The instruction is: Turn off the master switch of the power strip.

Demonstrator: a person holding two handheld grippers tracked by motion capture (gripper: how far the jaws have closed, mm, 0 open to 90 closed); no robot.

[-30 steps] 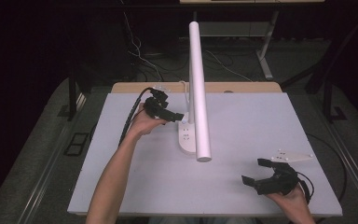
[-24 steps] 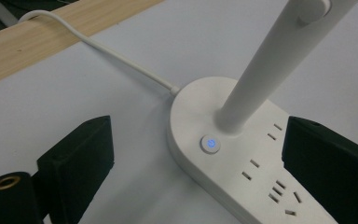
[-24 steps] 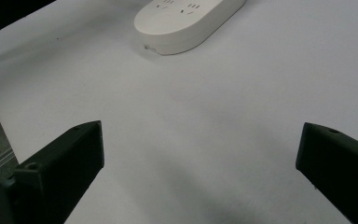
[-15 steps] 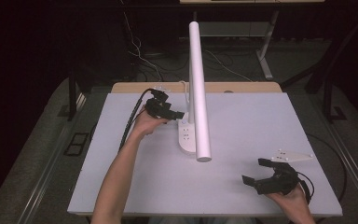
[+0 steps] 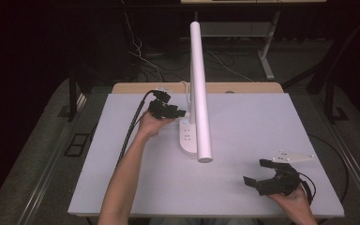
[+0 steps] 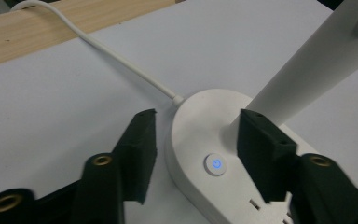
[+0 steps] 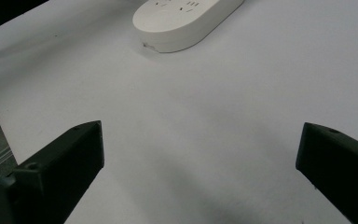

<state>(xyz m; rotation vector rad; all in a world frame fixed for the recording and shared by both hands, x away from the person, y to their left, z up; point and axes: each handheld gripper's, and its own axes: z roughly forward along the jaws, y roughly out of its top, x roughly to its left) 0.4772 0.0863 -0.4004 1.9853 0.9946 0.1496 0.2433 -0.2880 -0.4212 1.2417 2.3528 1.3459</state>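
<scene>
White lamp base (image 6: pixel 223 154) (button lit blue) sits between left gripper's (image 6: pixel 196 149) parted jaws.

A white table (image 5: pixel 243 140) with a wooden far edge (image 5: pixel 243 87) stands on grey floor (image 5: pixel 42 154); the dim background seemingly holds cables (image 5: pixel 140 54).

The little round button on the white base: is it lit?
Lit: the button glows blue on the lamp base, between the left gripper's open jaws.
</scene>
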